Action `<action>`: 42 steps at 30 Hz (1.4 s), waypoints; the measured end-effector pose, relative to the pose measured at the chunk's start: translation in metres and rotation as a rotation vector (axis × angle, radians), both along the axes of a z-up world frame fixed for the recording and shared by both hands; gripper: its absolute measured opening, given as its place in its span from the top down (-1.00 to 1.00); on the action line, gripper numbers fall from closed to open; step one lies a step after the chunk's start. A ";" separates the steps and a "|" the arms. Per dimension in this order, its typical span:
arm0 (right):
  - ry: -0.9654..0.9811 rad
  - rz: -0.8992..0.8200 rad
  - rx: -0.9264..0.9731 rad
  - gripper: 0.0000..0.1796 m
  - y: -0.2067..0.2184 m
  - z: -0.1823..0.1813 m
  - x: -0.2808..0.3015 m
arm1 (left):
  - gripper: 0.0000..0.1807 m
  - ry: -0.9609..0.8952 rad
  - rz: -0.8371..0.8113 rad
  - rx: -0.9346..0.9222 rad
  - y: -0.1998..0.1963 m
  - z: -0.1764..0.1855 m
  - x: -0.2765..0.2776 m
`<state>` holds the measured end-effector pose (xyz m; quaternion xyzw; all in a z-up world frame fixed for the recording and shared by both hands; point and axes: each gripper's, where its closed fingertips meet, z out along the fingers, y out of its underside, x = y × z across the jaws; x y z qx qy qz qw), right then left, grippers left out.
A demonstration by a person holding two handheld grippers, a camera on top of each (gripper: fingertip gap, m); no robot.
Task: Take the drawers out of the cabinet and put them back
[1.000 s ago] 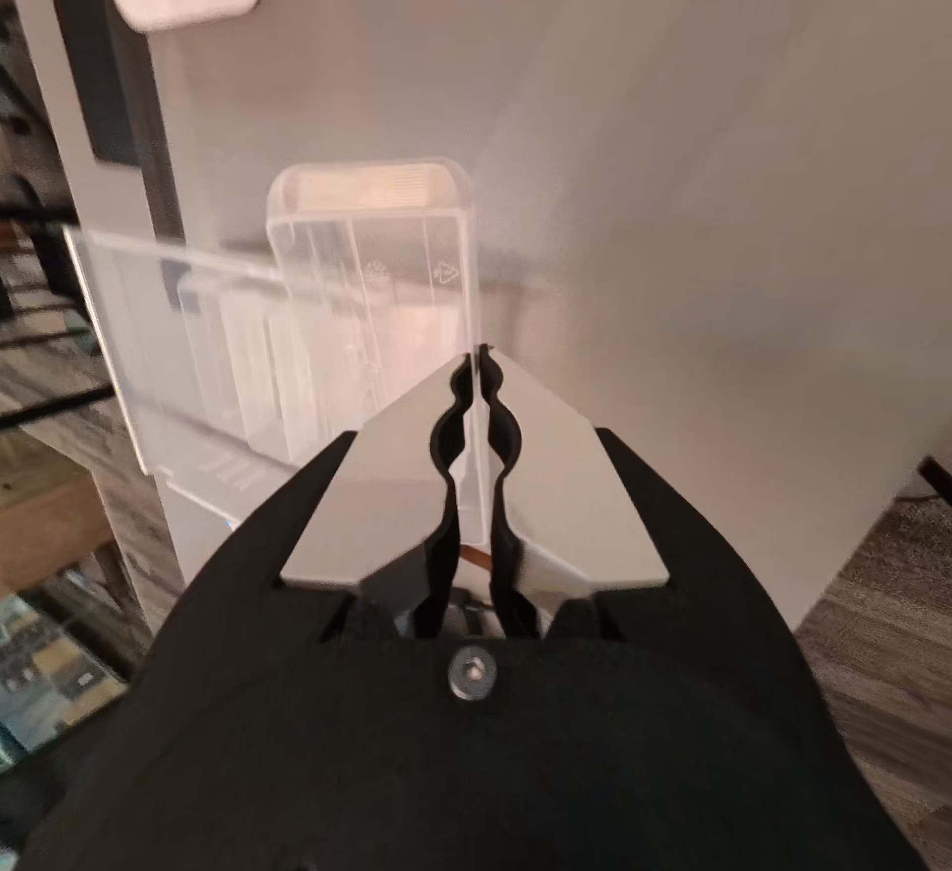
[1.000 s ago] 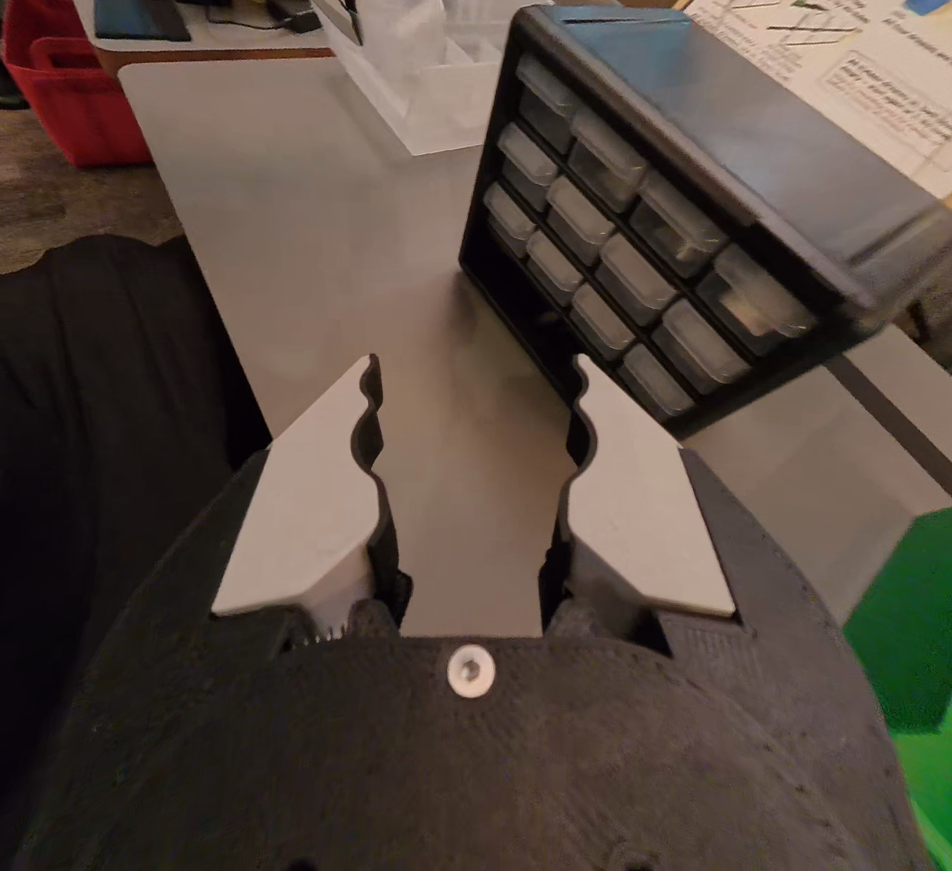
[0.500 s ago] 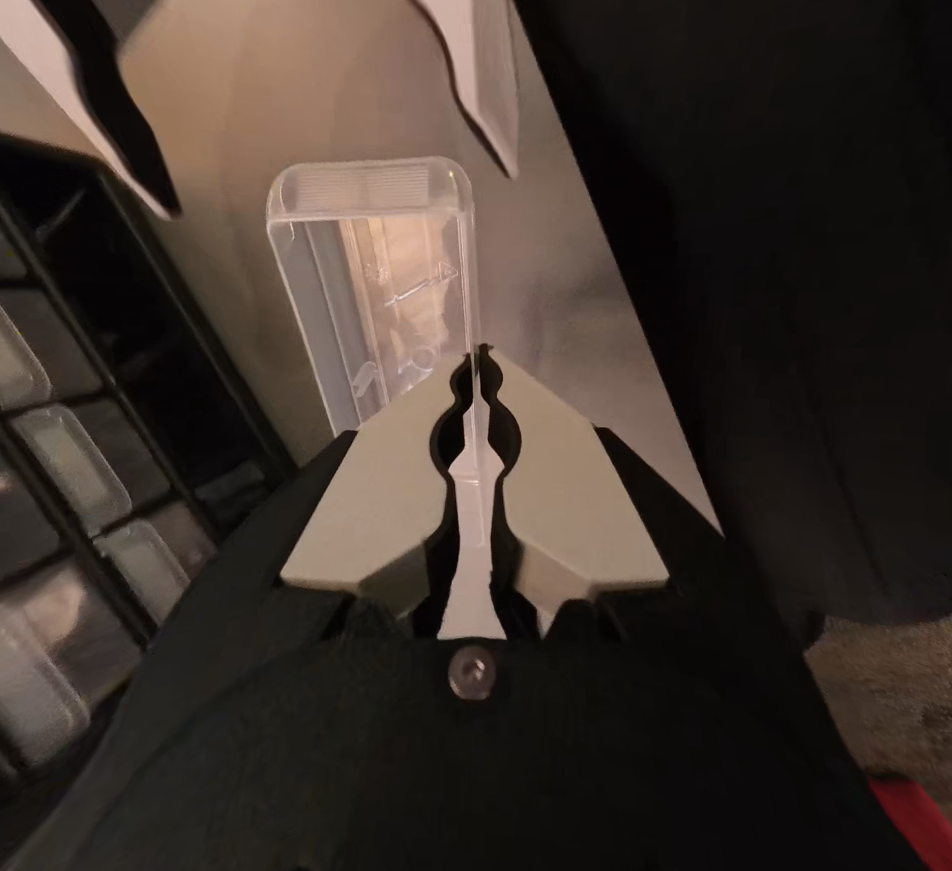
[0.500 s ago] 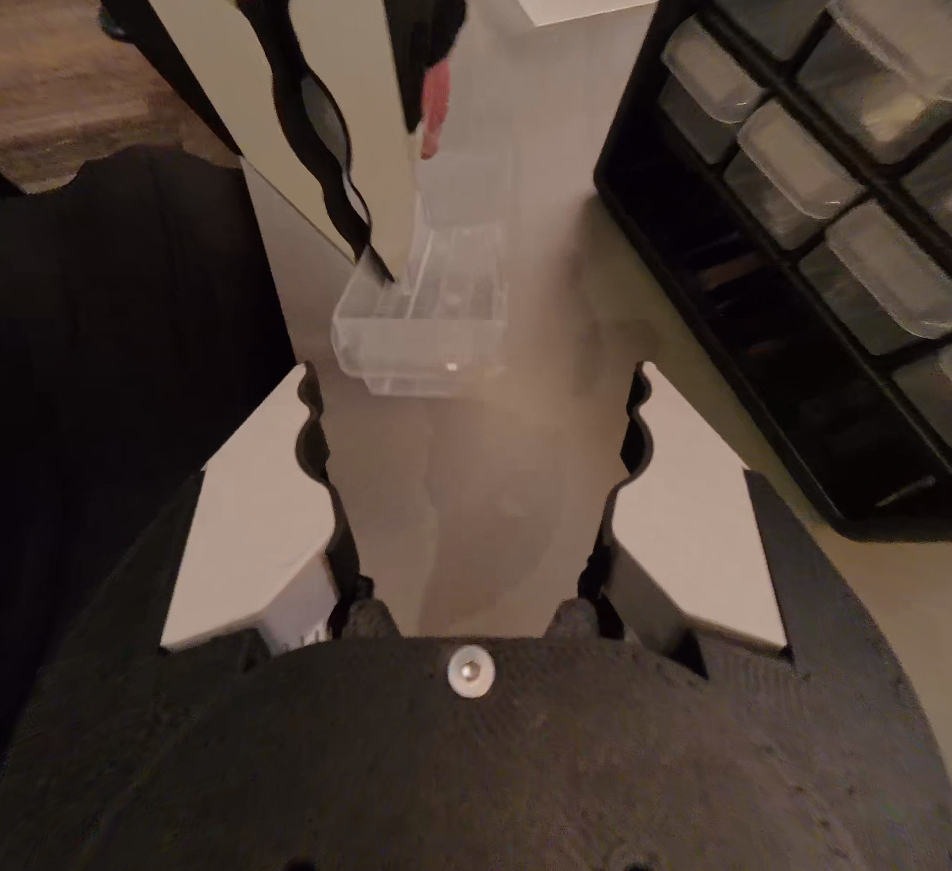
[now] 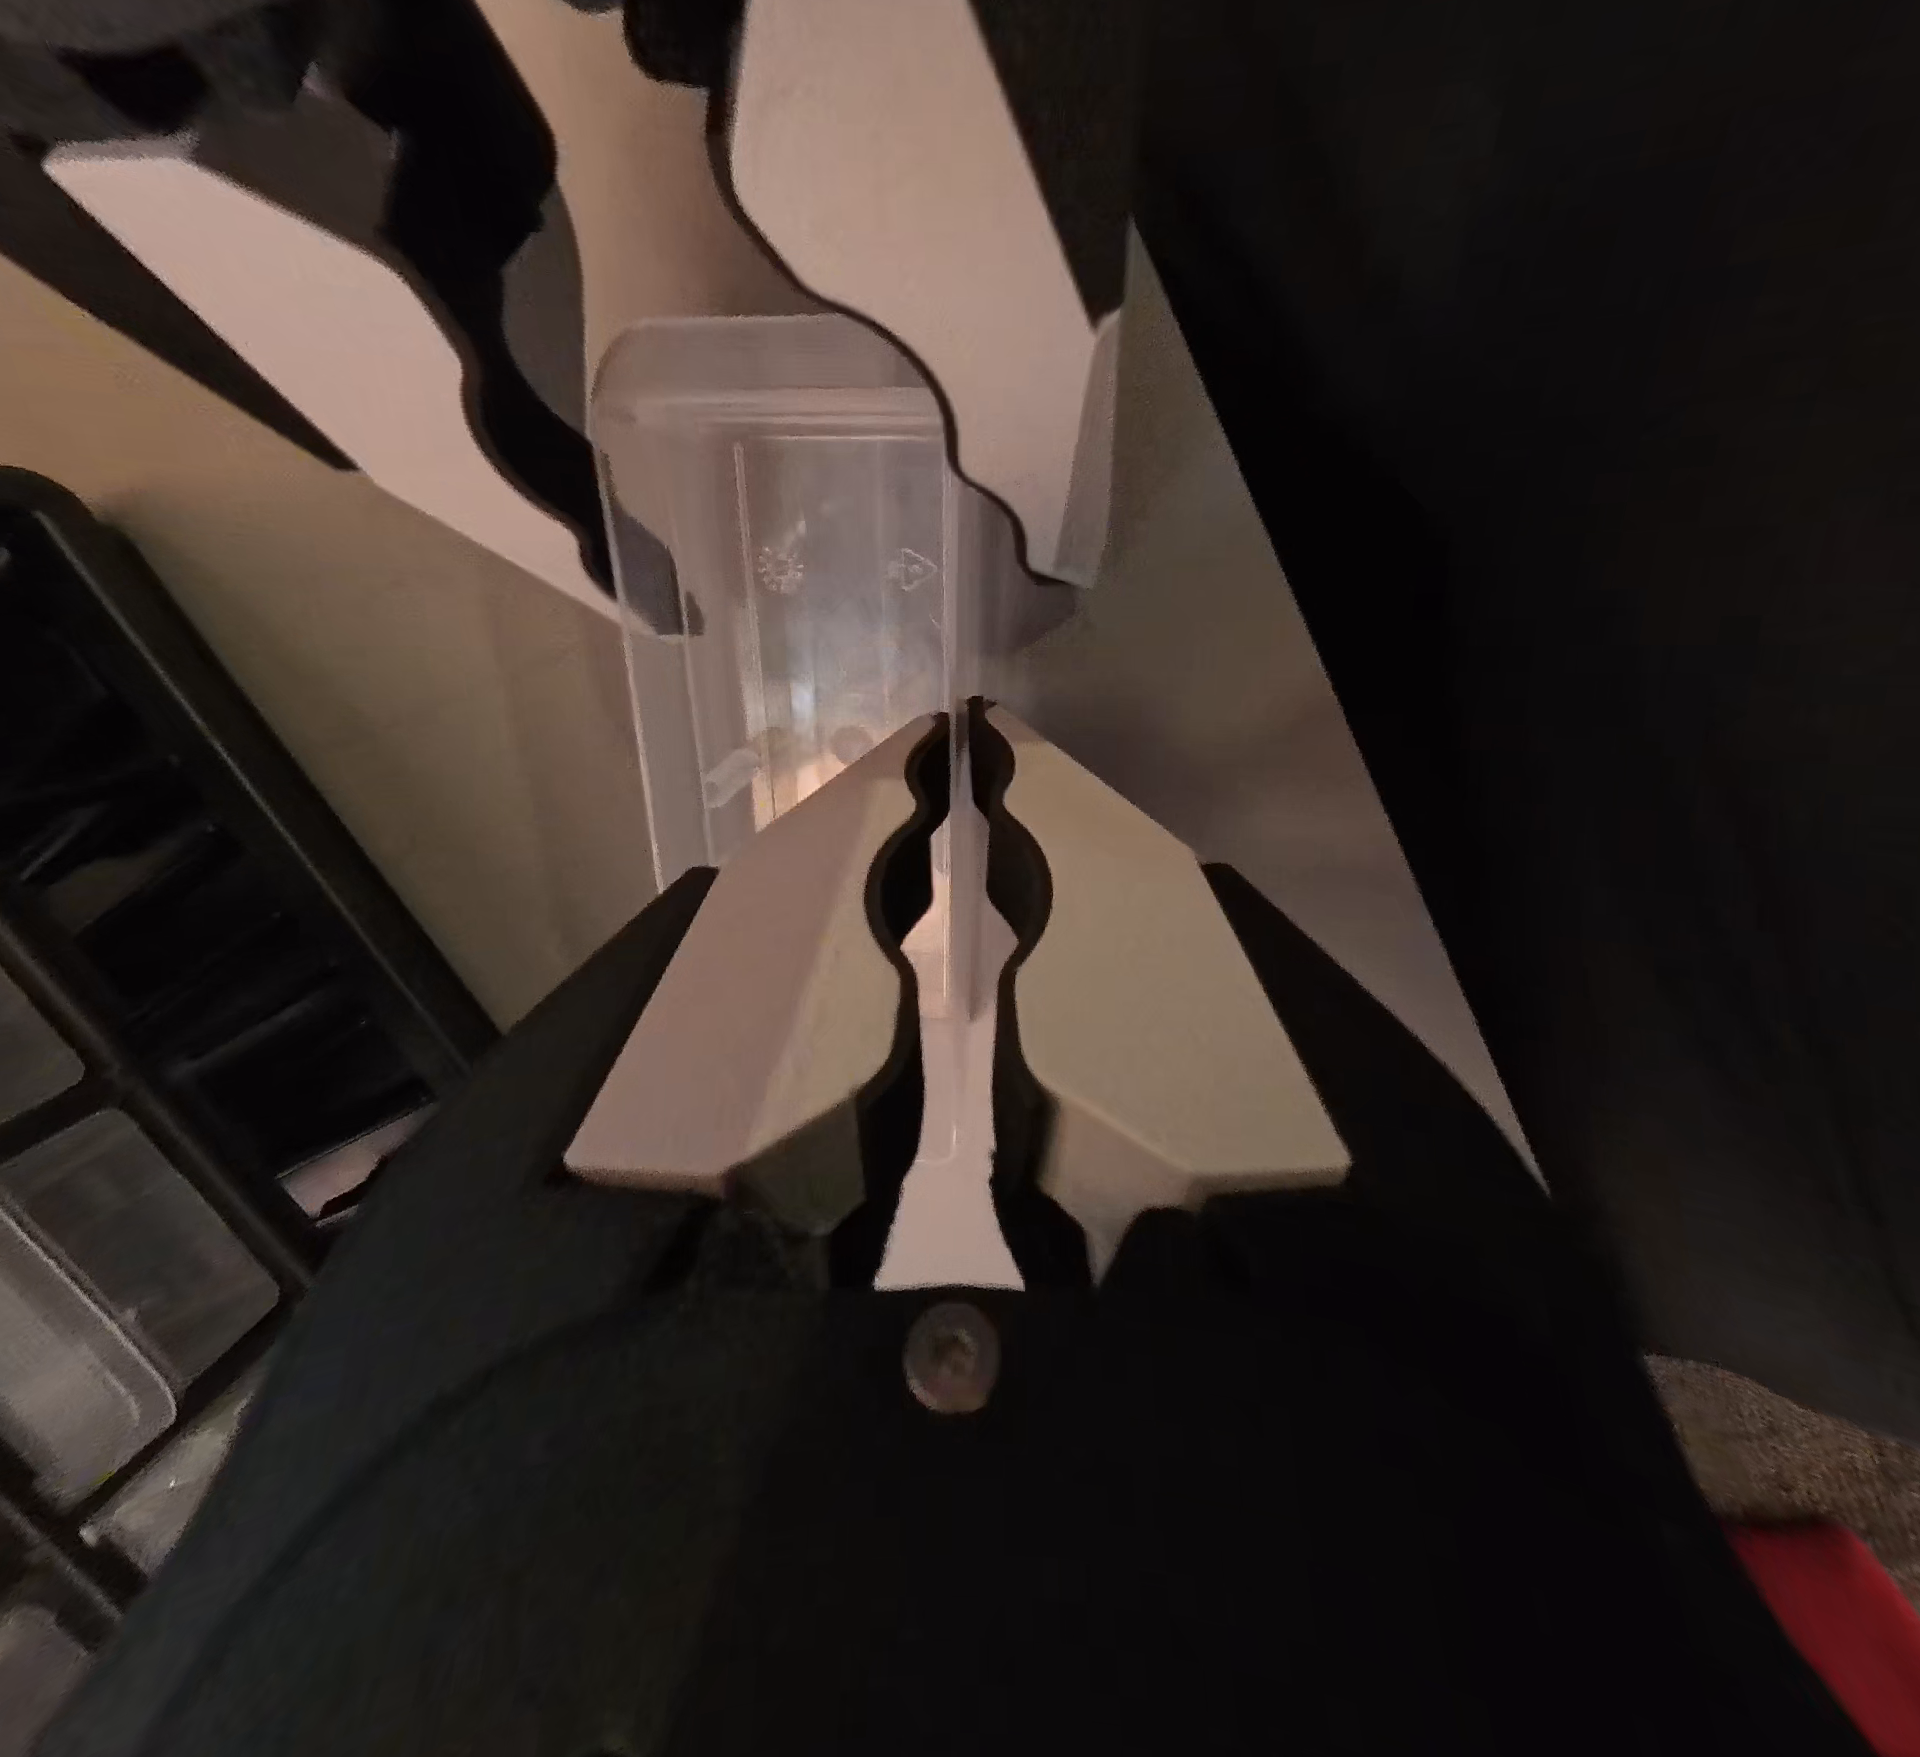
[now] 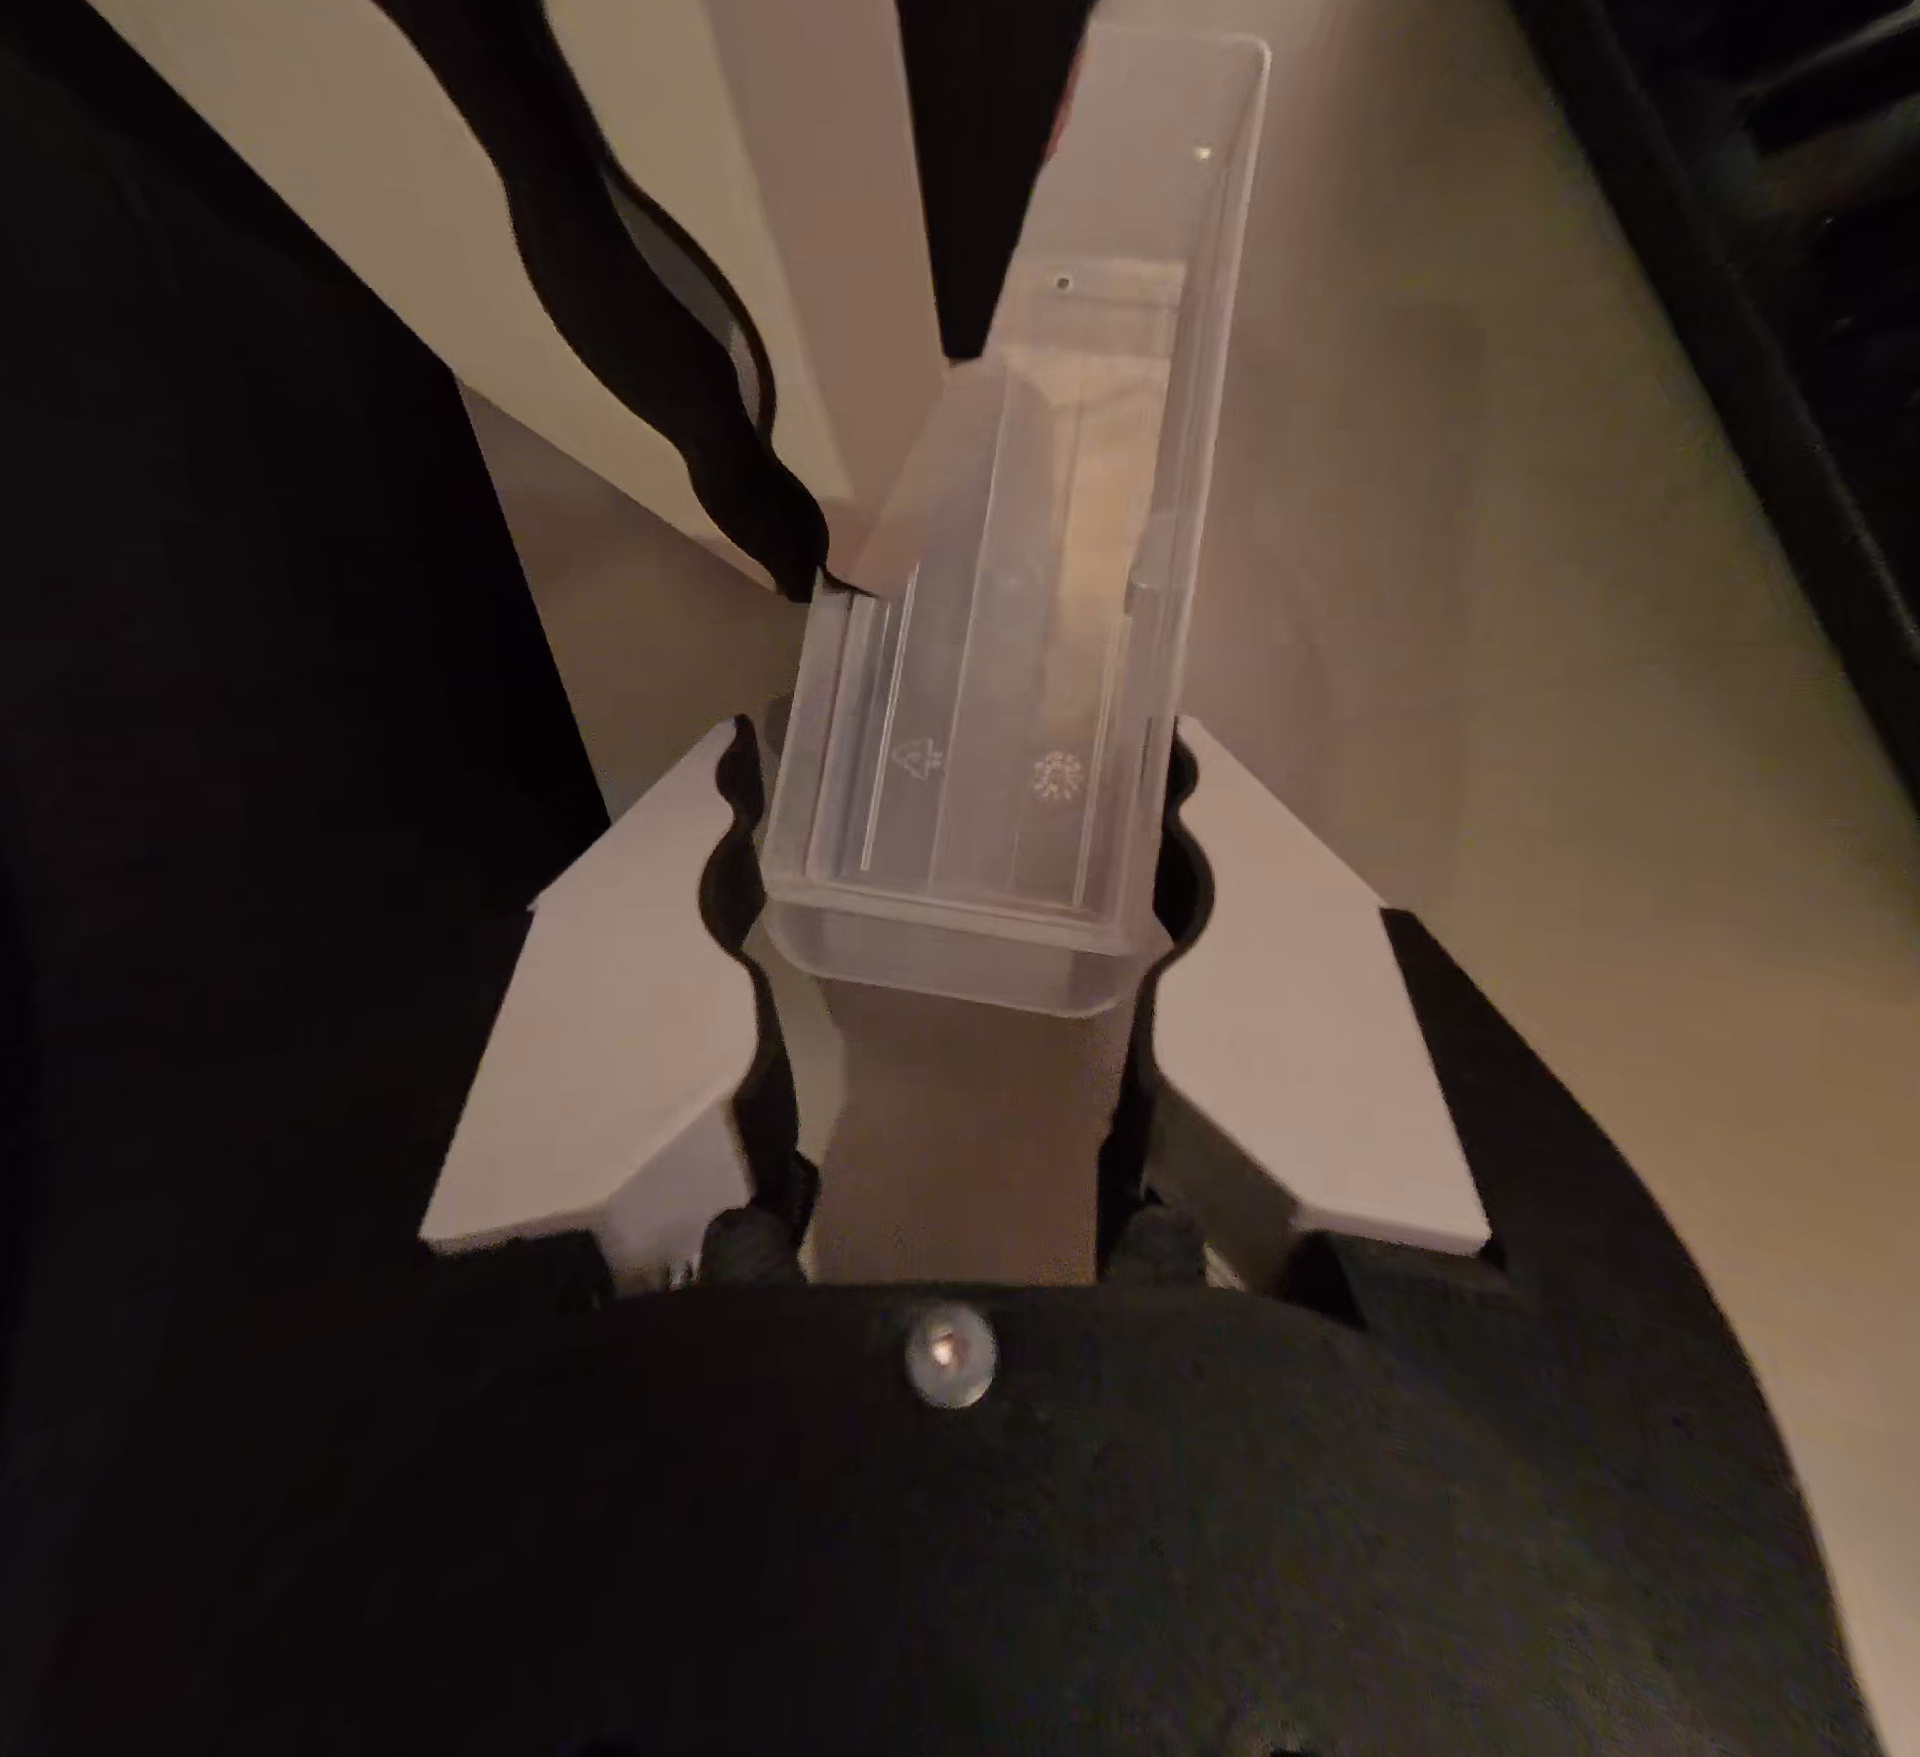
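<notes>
A clear plastic drawer [image 5: 810, 564] is out of the cabinet, over the grey table [image 5: 364, 627]. My left gripper [image 5: 958, 710] is shut on one long side wall of it. My right gripper [image 6: 961, 741] has its fingers against both sides of the drawer's [image 6: 1039, 564] near end and grips it. Each gripper shows in the other's view: the right one [image 5: 836, 590] comes in from the top, and the left one [image 6: 810, 585] pinches the wall at upper left. The black cabinet [image 5: 156, 876] with small clear drawers and some empty slots stands at the left, and shows at upper right in the right wrist view [image 6: 1714, 149].
Dark clothing of a person [image 5: 1558, 357] lines the table's edge on the side away from the cabinet, also at the left of the right wrist view [image 6: 208, 772]. A red object [image 5: 1818, 1603] shows low beyond the table edge. Bare table [image 6: 1403, 564] lies between drawer and cabinet.
The left gripper carried the drawer from the far clear tray toward the cabinet. The right gripper moved in, and its open fingers closed onto the drawer's end.
</notes>
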<state>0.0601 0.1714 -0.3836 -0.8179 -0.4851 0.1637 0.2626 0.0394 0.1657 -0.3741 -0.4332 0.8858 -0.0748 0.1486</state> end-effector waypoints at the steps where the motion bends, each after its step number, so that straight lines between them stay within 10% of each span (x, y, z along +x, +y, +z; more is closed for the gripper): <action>1: -0.002 -0.004 -0.014 0.16 0.000 -0.003 0.001 | 0.98 -0.003 -0.002 0.004 0.001 -0.001 0.000; 31: 0.175 -0.622 0.019 0.29 0.041 0.059 0.079 | 0.85 -0.737 0.413 0.424 0.162 0.255 -0.020; 42: 0.230 -0.809 -0.064 0.29 0.059 0.041 0.106 | 0.69 -0.552 0.556 0.291 0.261 0.234 0.007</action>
